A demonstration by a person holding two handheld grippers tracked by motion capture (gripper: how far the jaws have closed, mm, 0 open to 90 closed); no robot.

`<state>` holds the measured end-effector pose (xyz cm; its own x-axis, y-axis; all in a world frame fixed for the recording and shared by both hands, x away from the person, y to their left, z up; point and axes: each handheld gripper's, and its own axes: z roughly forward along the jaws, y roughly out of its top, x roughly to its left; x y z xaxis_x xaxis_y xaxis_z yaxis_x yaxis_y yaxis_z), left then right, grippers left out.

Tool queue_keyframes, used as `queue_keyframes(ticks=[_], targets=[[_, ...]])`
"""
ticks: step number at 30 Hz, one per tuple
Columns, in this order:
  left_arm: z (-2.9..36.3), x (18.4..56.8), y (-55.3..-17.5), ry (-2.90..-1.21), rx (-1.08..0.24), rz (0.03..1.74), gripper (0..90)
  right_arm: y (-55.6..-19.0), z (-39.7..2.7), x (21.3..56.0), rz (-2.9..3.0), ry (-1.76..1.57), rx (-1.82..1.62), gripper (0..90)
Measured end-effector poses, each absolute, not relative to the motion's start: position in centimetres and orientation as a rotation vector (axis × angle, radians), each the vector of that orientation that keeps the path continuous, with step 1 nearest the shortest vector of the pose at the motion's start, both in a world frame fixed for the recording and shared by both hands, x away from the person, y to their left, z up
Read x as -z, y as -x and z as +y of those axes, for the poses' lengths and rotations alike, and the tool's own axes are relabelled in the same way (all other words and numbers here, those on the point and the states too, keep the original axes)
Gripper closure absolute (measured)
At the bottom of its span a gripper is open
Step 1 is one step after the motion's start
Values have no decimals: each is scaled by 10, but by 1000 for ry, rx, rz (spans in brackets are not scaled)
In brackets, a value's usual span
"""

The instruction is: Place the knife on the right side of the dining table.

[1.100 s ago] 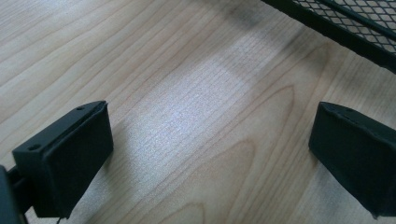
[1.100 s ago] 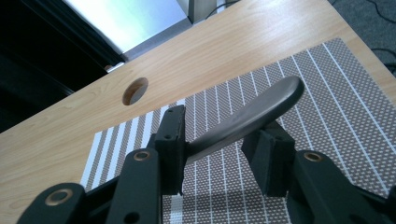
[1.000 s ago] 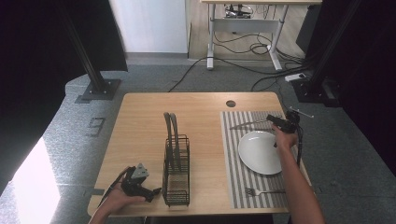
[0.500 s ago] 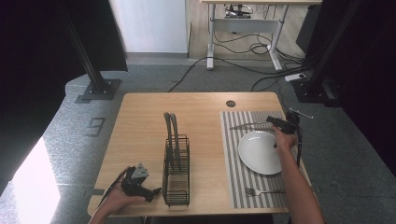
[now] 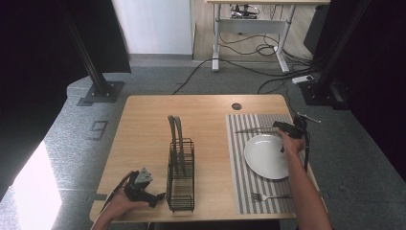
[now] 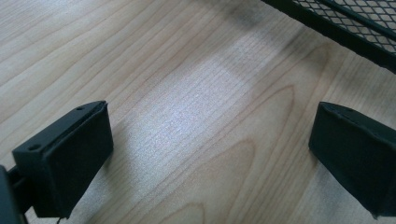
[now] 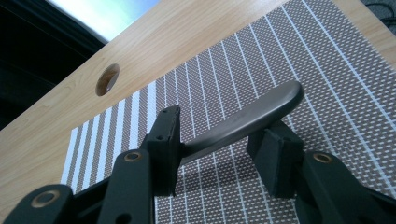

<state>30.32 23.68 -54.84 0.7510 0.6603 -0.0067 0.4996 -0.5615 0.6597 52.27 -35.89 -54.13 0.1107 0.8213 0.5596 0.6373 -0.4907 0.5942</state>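
a table knife (image 5: 253, 129) lies flat on the striped placemat (image 5: 239, 163) at the right side of the wooden worktop (image 5: 143, 124), just beyond the far rim of a white plate (image 5: 265, 155). its long axis runs across the worktop — blade toward the middle of the worktop, rounded handle end toward the right edge. in the right gripper view the grey handle (image 7: 243, 122) crosses between the two black fingers (image 7: 164, 140), its rounded end past the right-hand one.

the right gripper (image 5: 286, 127) is held low over the mat's far right corner, aimed across the worktop toward the left, the person's right hand (image 5: 292, 143) behind it and the forearm coming up from the bottom edge over the plate's right side. its fingers have just been opening; the handle sits in the gap, and whether the pads press on it cannot be told.

the left gripper (image 5: 152, 197) rests at the near left of the worktop, held by the left hand (image 5: 119, 206), pointing right toward a black wire rack (image 5: 181, 172) just beside it. its fingers (image 6: 70, 158) stand wide apart over bare wood, holding nothing.

a fork (image 5: 268, 196) lies on the mat's near edge, well apart from the knife.
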Motion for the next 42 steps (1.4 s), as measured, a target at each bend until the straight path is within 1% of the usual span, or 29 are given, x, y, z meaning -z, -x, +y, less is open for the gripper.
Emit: queue_keyframes(ticks=[14, 28, 36, 42], targets=[[237, 548, -303, -2288, -317, 865, 0, -526, -359, 547, 1465, -2234, -1296, 527], [237, 548, -303, -2289, -317, 864, 0, -526, -358, 545, 1490, -2212, -1270, 468], [237, 548, -303, -2289, -317, 865, 0, -522, -356, 530, 1547, -2059, -1222, 450], [237, 548, -304, -2290, -314, 860, 0, -528, -337, 510, 1737, -1860, -1116, 439]])
